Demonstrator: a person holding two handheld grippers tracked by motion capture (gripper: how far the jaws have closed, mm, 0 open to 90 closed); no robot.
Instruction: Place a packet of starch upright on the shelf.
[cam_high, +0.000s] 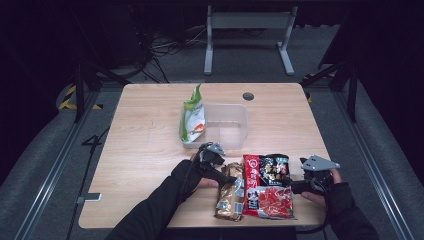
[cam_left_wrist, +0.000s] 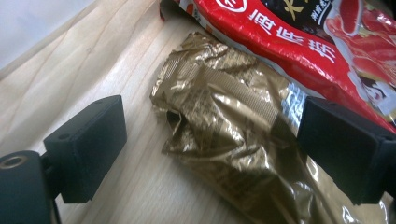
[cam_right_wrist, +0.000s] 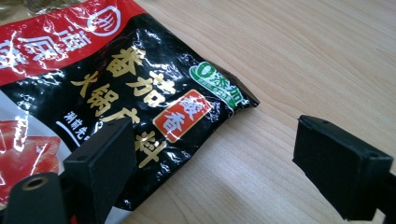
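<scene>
Nearest, the left claw (cam_left_wrist: 205, 154) stands released, jaws spread to either side of the crinkled gold packet (cam_left_wrist: 224, 140) without pressing it; the packet's print is too creased to read. Just beside it lies the red-and-black pouch (cam_right_wrist: 140, 107), bearing gold Chinese characters, an orange oval label and a green badge. The right claw (cam_right_wrist: 210, 172) is likewise released, one jaw over the pouch's corner. Farther across the tabletop (cam_high: 145, 145), a green snack bag (cam_high: 192, 120) leans in a clear container (cam_high: 227, 125).

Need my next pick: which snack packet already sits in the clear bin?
The green packet, leaning against the clear bin's left wall; the gold and red packets lie on the table.
</scene>
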